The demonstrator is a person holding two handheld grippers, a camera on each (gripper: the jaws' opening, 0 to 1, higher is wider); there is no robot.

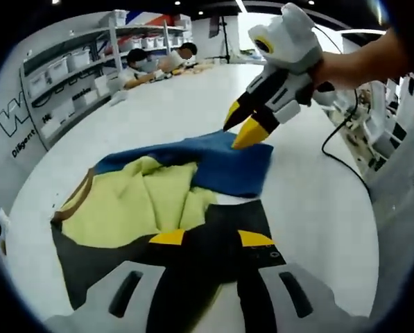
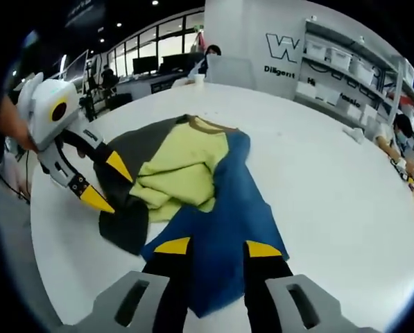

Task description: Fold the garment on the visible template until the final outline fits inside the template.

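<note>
**Garment part-folded over a dark template, both grippers poised at opposite edges**

In the left gripper view, the dark template (image 1: 89, 267) is seen lying flat on the white desk (image 1: 317, 208), with the garment (image 1: 165, 191) heaped on it: a yellow-green part bunched in the middle and a blue part spread beyond it toward the desk's far side. A brown collar band runs along the garment's left edge. The left gripper (image 1: 210, 239) is held low over the template's near edge, its yellow-tipped jaws apart with nothing between them, apparently placed so that a grip can be taken on cloth at that side. At the upper right, the right gripper (image 1: 245, 125) is carried in by a person's hand (image 1: 352, 59), its tips hovering just at the blue edge; whether cloth is touched cannot be told.

In the right gripper view, the left gripper (image 2: 99, 184) is seen at the left, jaws apart beside the template's (image 2: 123, 222) dark edge. The garment (image 2: 193, 173) lies across the middle of the desk (image 2: 331, 194), yellow-green folded over blue, and the blue part runs down to the right gripper (image 2: 217, 246), whose jaws stand open above the blue hem with nothing clamped.

The blue part is judged to overhang the template, so the fold is not finished; the two grippers appear set at opposite ends so that this part can be lifted and brought inward. Shelves with bins (image 2: 345, 69) stand at the right, well apart.
</note>
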